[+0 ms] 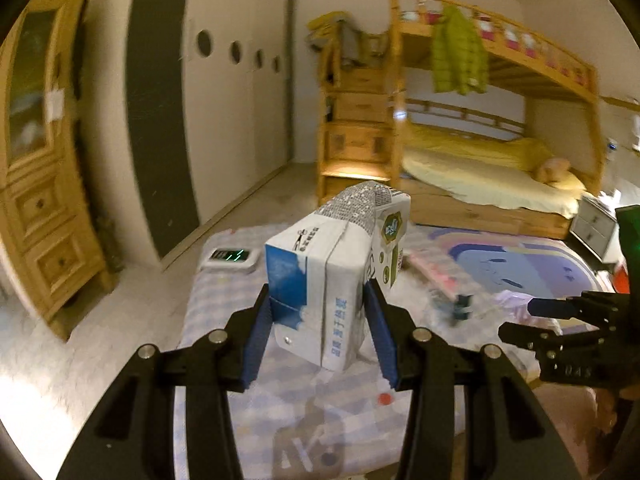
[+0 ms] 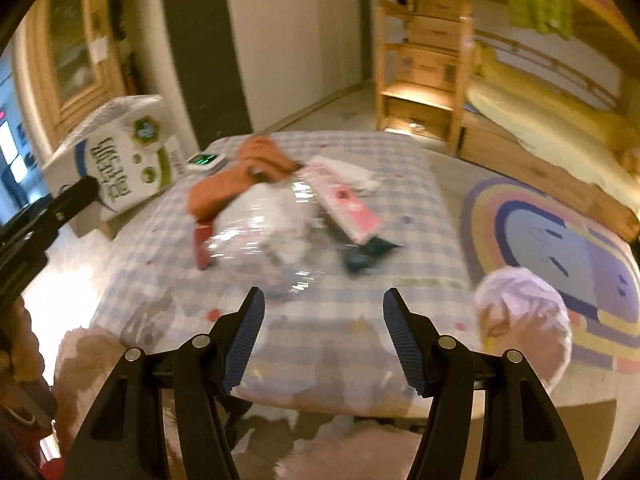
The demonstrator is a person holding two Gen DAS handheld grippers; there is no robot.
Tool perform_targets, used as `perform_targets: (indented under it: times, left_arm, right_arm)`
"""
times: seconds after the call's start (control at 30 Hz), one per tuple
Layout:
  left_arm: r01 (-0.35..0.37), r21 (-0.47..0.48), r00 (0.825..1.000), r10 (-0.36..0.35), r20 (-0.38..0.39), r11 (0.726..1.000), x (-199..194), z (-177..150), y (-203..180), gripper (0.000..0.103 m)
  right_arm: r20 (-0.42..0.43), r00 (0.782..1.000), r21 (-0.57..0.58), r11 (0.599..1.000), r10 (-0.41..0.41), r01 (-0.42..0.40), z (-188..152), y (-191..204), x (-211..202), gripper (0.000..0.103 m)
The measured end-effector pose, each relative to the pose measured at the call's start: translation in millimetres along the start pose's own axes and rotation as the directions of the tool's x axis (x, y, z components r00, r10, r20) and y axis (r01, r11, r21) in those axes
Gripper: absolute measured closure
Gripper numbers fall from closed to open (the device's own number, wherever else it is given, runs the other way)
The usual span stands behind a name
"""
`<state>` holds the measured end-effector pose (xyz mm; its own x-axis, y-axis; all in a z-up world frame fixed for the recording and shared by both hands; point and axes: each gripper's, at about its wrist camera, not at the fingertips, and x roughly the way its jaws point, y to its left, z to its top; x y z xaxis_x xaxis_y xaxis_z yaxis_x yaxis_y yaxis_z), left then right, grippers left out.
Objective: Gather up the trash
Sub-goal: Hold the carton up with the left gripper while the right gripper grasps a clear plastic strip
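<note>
Milk carton [image 1: 332,272] above checked cushion [image 1: 224,304]; wrappers [image 2: 344,204] (blurred, perhaps plastic) lie right.

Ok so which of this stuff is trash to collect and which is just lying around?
Trash for the job:
milk carton, clamped in the left tool
clear plastic wrapper
pink packet

Just lying about:
digital timer
green jacket
rainbow rug

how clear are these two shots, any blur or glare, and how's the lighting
Left wrist view: warm, dim indoor light, fisheye bending the walls; the milk carton in the left claw is fairly sharp, the room slightly smeared. Right wrist view: heavy motion blur over the plastic bag, with glare on its film; right claw sharp.
</note>
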<state>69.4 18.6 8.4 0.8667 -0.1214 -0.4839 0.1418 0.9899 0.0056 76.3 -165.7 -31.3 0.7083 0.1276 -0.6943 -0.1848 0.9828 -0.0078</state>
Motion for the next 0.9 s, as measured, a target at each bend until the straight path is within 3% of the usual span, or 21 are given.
perform_targets:
  times: [0.2, 0.33, 0.53, 0.57, 0.63, 0.67, 0.73, 0.9]
  left_arm:
    - [-0.038, -0.048, 0.999, 0.037, -0.022, 0.998, 4, -11, 19, 0.059]
    - [-0.034, -0.074, 0.999, 0.031, -0.032, 0.997, 11, -11, 27, 0.059]
    - [-0.024, -0.107, 0.999, 0.02, -0.041, 0.994, 9, -16, 37, 0.059]
    - [-0.024, -0.108, 0.999, 0.019, -0.042, 0.994, 9, -16, 38, 0.059]
    - [-0.023, -0.106, 0.999, 0.018, -0.041, 0.994, 9, -16, 38, 0.059]
    - [-0.023, -0.106, 0.999, 0.019, -0.041, 0.994, 9, -16, 38, 0.059]
    - [-0.022, -0.107, 0.999, 0.018, -0.041, 0.994, 7, -17, 32, 0.059]
    - [-0.012, -0.094, 0.999, 0.009, -0.037, 0.995, 5, -18, 26, 0.059]
  right_arm:
    - [-0.038, 0.999, -0.068, 0.997, -0.021, 0.018, 8, 43, 37, 0.039]
    - [-0.034, 0.998, -0.084, 0.995, -0.052, 0.049, 11, 56, 58, 0.019]
    - [-0.062, 0.985, -0.128, 0.98, -0.158, 0.149, 8, 66, 91, 0.02]
    - [-0.063, 0.982, -0.129, 0.977, -0.179, 0.169, 7, 65, 94, 0.022]
    - [-0.061, 0.978, -0.12, 0.974, -0.201, 0.193, 6, 61, 94, 0.039]
    - [-0.058, 0.977, -0.113, 0.974, -0.206, 0.198, 6, 59, 91, 0.043]
    - [-0.046, 0.975, -0.108, 0.972, -0.215, 0.21, 6, 55, 82, 0.066]
    - [0.01, 0.974, -0.069, 0.971, -0.228, 0.228, 6, 41, 49, 0.089]
